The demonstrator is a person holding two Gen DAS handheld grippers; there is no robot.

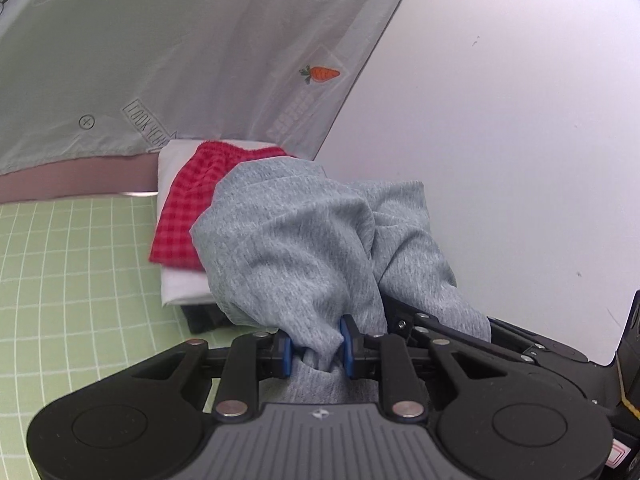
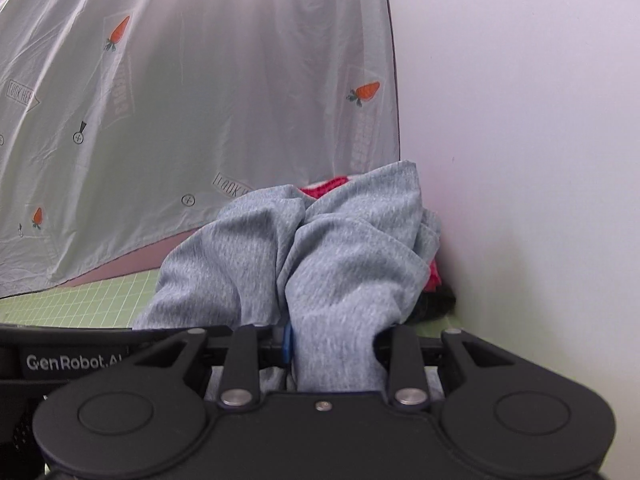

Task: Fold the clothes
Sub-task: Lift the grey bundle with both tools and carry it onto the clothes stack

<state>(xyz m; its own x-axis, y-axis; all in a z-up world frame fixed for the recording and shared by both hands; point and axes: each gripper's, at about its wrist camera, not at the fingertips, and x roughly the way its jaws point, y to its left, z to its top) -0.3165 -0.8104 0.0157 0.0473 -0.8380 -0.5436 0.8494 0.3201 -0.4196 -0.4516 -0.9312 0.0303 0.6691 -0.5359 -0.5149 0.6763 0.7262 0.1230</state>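
Here your left gripper (image 1: 316,346) and right gripper (image 2: 332,346) each pinch the grey garment (image 1: 304,240), which bunches forward over the folded stack (image 1: 180,220) just ahead.

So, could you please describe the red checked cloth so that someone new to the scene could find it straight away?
Start at the pale carrot-print sheet hanging behind the green grid mat. Just below its lower edge, a stack of folded items sits on the mat by the white wall. The red checked cloth lies on a folded white piece, partly covered by the grey garment; it is the only red, patterned item.
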